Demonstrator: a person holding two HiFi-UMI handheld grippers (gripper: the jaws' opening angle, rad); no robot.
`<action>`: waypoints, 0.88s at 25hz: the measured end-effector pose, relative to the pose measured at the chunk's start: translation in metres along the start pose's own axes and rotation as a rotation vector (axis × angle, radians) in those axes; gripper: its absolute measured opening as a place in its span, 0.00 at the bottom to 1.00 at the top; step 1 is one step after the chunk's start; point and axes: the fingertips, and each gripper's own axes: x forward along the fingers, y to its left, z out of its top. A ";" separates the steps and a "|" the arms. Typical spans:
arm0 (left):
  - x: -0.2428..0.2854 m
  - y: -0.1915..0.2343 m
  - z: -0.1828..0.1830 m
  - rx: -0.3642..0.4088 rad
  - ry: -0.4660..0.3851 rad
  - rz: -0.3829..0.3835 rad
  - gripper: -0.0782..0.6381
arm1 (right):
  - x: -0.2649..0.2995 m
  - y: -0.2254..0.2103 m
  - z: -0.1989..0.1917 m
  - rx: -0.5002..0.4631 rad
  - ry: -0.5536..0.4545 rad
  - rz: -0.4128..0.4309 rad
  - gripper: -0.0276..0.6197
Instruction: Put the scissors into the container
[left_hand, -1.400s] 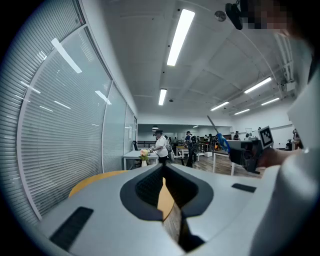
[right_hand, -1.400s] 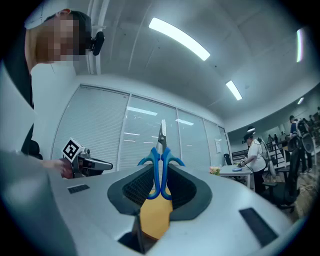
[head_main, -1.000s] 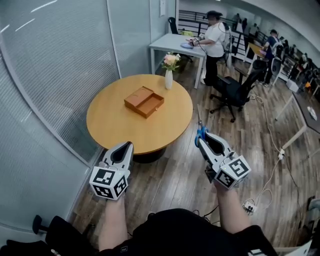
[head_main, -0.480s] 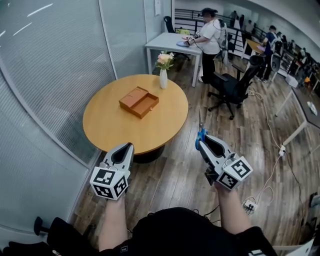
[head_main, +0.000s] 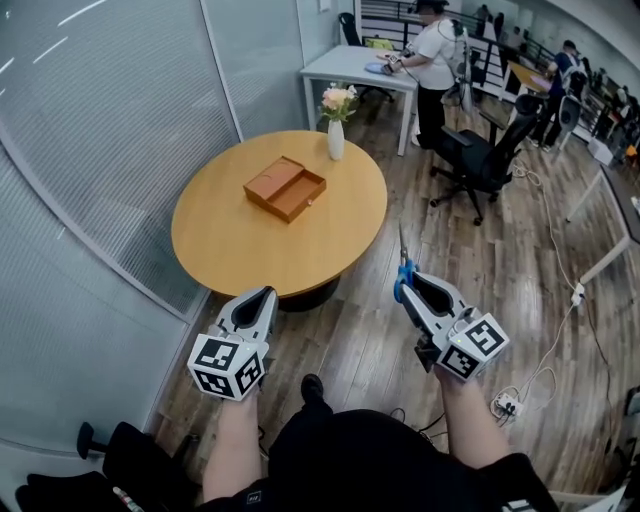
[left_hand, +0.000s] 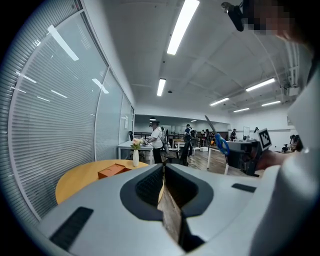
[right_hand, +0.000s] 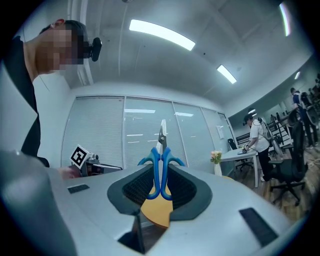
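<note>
Head view: the scissors are seen clamped by their blue handles in the right tongs, blades pointed forward. They are held over the floor, well short of the open wooden container on the round tabletop, likely ready for carrying across. The left tongs are pressed together on nothing.

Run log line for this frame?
stage: pre-place | right gripper: shut on scissors, blades up | left gripper: shut, empty | container: on round table, not yet reached
</note>
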 end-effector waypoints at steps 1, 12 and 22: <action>0.004 0.006 0.001 0.000 -0.006 0.002 0.14 | 0.006 -0.005 -0.004 0.008 0.008 -0.005 0.20; 0.047 0.134 0.019 -0.013 -0.065 0.039 0.14 | 0.143 -0.024 -0.020 -0.002 0.069 0.012 0.20; 0.086 0.229 0.018 -0.037 -0.053 -0.018 0.14 | 0.250 -0.033 -0.031 -0.018 0.100 -0.015 0.20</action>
